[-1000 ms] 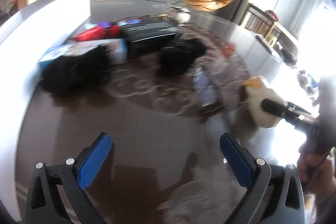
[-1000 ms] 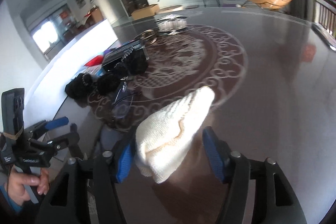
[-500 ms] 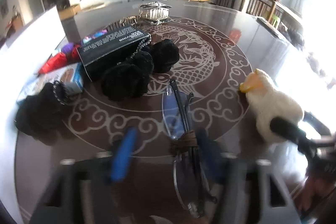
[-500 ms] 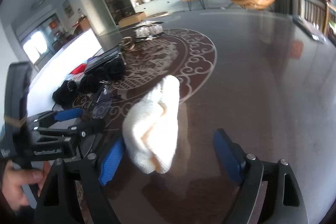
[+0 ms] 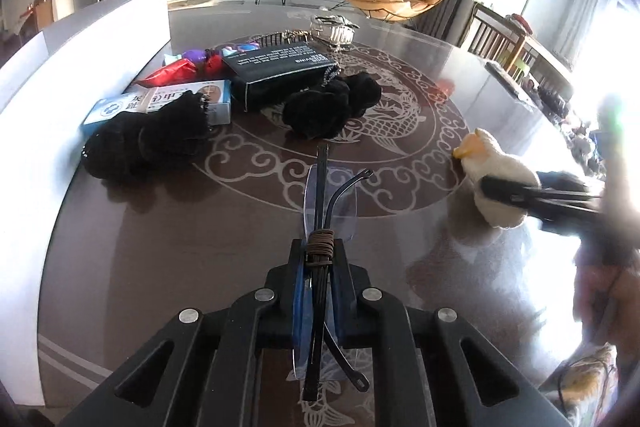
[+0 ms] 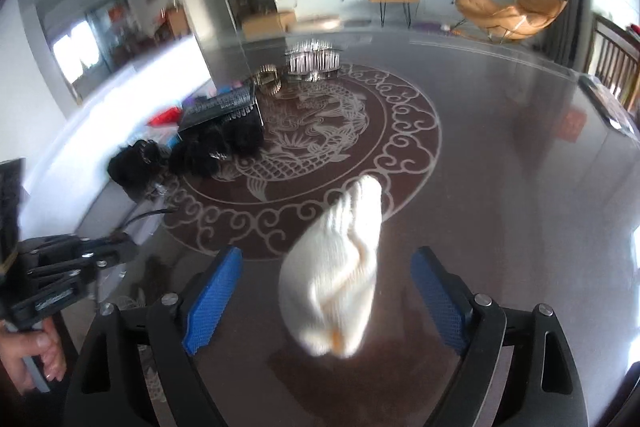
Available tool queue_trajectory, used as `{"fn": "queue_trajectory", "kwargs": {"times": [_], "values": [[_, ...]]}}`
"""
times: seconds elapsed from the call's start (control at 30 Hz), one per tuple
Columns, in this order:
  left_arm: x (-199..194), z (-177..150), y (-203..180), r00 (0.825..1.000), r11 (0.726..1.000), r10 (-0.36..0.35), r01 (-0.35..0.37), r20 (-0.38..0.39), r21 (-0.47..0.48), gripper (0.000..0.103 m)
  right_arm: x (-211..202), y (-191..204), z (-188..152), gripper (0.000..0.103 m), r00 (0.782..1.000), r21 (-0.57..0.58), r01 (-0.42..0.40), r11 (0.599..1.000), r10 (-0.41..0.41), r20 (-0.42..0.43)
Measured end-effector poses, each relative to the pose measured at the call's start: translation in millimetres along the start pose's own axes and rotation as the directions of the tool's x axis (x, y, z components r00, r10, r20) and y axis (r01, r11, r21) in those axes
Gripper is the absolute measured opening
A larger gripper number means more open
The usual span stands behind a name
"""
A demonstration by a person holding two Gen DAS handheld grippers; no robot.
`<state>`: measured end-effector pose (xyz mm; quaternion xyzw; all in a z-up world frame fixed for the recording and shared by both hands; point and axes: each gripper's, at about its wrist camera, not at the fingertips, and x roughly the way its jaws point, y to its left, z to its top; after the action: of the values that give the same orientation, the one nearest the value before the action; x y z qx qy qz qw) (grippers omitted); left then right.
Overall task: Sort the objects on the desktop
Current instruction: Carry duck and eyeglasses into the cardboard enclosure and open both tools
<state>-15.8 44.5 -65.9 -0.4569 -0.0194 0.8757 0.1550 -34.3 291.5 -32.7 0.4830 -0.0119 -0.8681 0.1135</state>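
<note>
My left gripper [image 5: 318, 259] is shut on a pair of folded glasses [image 5: 326, 201] with clear lenses and dark arms, bound with a brown cord, held just above the dark table [image 5: 160, 235]. A white plush duck [image 5: 498, 175] with an orange beak lies on the table to the right. In the right wrist view the duck [image 6: 340, 279] lies between my open right gripper's [image 6: 326, 287] blue pads [image 6: 212, 299], apart from both. The left gripper shows at the left edge of that view [image 6: 72, 263].
Black fluffy items [image 5: 332, 103] [image 5: 148, 139], a black box [image 5: 280, 71], a blue and white carton [image 5: 160, 103] and red and purple packets [image 5: 176, 71] crowd the table's left back. A silver basket [image 5: 334, 27] stands farther back. A white wall [image 5: 60, 75] borders the left.
My left gripper has closed on the glasses, having been open above the table. My right gripper has opened wider and let go of the plush duck, which now lies between the pads.
</note>
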Motion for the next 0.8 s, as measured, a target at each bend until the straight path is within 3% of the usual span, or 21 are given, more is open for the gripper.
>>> {"fn": "queue_trajectory", "kwargs": {"times": [0.03,0.13,0.27,0.37,0.5,0.7,0.8], "values": [[-4,1,1,1.000,1.000,-0.004,0.004,0.007,-0.003,0.011,3,-1,1,0.037,0.999,0.012,-0.010,1.000,0.010,-0.032],[-25,0,15,0.999,0.999,-0.031,0.032,0.042,-0.040,0.011,-23,7,-7,0.037,1.000,-0.007,0.002,1.000,-0.002,-0.015],[-65,10,54,0.992,0.987,-0.078,0.090,0.095,-0.134,0.011,-48,31,-11,0.037,0.997,-0.016,-0.078,0.997,0.078,-0.016],[-106,27,94,0.986,0.978,-0.057,0.087,0.158,-0.191,0.011,-63,71,11,0.037,0.988,-0.067,-0.148,0.987,0.150,0.022],[-152,48,156,0.976,0.969,0.065,-0.012,0.207,-0.248,0.011,-74,162,62,0.037,0.951,-0.173,-0.285,0.943,0.300,0.071],[-163,55,248,0.967,0.920,0.214,-0.154,0.135,-0.360,0.011,-46,314,118,0.037,0.890,-0.343,-0.411,0.844,0.453,0.046],[-147,48,277,0.965,0.899,0.252,-0.207,0.068,-0.385,0.011,-14,375,126,0.037,0.892,-0.413,-0.413,0.812,0.452,-0.001]]}}
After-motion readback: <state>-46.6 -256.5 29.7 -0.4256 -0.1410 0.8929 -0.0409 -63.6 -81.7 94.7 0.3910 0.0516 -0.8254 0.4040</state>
